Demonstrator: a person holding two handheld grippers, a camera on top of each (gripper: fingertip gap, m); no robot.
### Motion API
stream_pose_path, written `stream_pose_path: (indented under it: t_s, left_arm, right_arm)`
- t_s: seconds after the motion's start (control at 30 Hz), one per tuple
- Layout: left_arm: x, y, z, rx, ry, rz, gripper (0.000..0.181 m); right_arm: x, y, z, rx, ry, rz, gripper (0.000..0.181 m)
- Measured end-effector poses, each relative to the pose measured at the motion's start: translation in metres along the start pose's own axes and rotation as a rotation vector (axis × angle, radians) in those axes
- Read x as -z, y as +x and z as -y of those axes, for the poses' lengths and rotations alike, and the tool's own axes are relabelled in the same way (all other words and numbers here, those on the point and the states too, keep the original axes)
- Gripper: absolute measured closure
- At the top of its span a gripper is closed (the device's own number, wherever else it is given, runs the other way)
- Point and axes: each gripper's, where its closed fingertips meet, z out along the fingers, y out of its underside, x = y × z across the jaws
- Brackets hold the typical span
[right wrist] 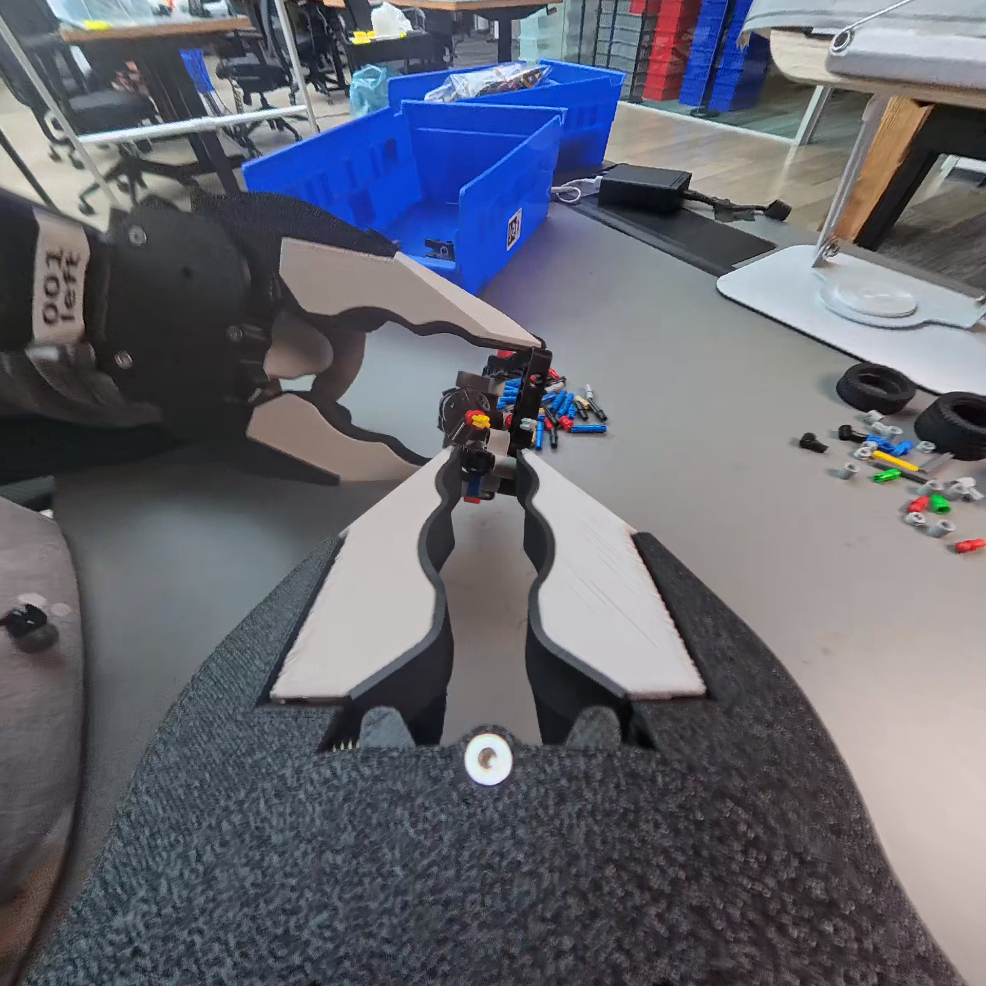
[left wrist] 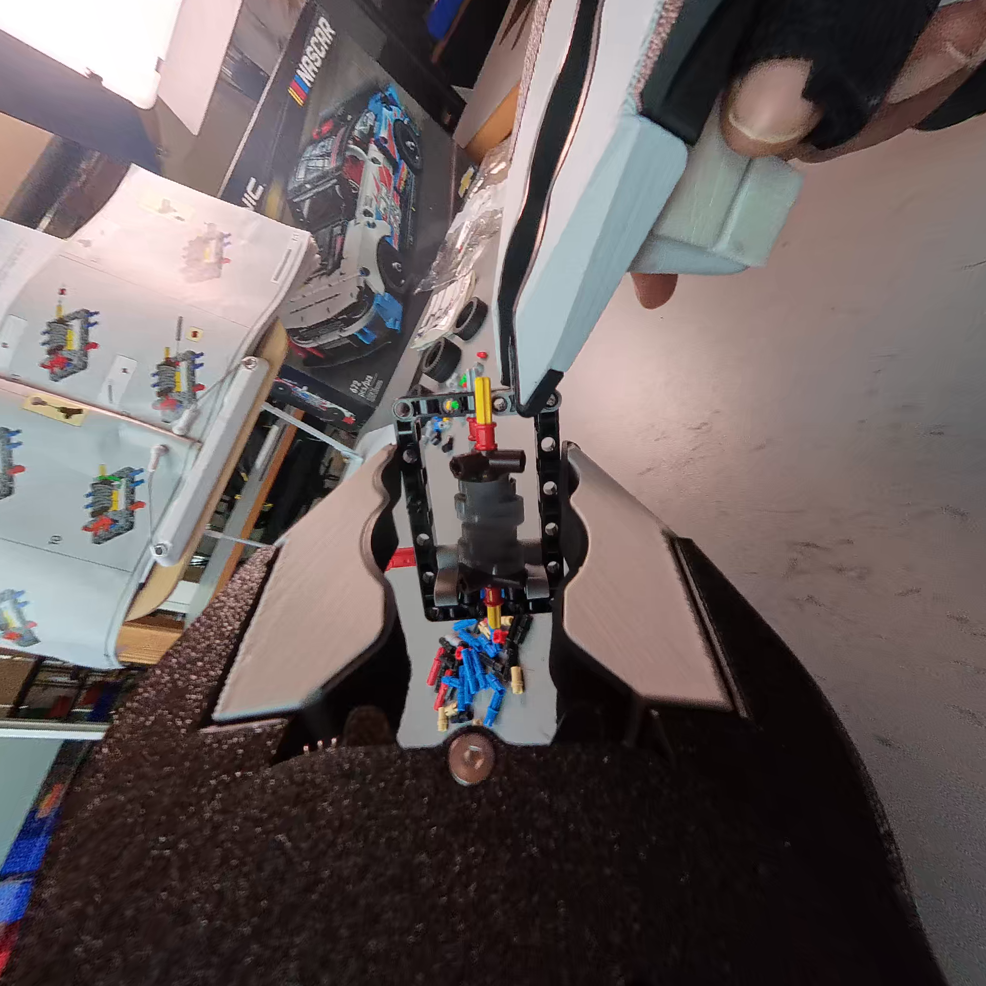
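A small building-brick assembly (left wrist: 488,512), a black rectangular frame around a dark grey cylinder with a yellow axle and red bushes, hangs above the grey table (left wrist: 800,480). My left gripper (left wrist: 482,451) is shut on it, one finger on each long side of the frame. My right gripper (left wrist: 533,395) comes in from above, held by a gloved hand (left wrist: 800,80), and pinches the frame's far corner. In the right wrist view my right gripper (right wrist: 486,461) is shut on the assembly (right wrist: 525,395), and the left gripper (right wrist: 477,400) clamps it from the left.
A pile of blue, red and black pins (right wrist: 565,411) lies on the table under the assembly. Two black tyres (right wrist: 875,387) and loose small parts (right wrist: 907,475) lie to the right. Blue bins (right wrist: 480,176) stand behind. An open booklet (left wrist: 106,373) and a car-picture box (left wrist: 352,213) stand to the left. The tips of both grippers are at nearly the same place.
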Motion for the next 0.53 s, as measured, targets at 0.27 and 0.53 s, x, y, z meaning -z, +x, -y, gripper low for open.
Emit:
stream_pose_path:
  t_s: [0.27,0.53]
  left_arm:
    - [0.032,0.008,0.012,0.43,0.207,-0.534,0.122]
    - [0.045,0.023,0.027,0.366,0.226,-0.728,0.173]
  right_arm:
    - [0.018,-0.012,-0.01,0.485,-0.035,0.149,0.162]
    - [0.016,-0.036,-0.005,0.702,-0.075,0.279,0.162]
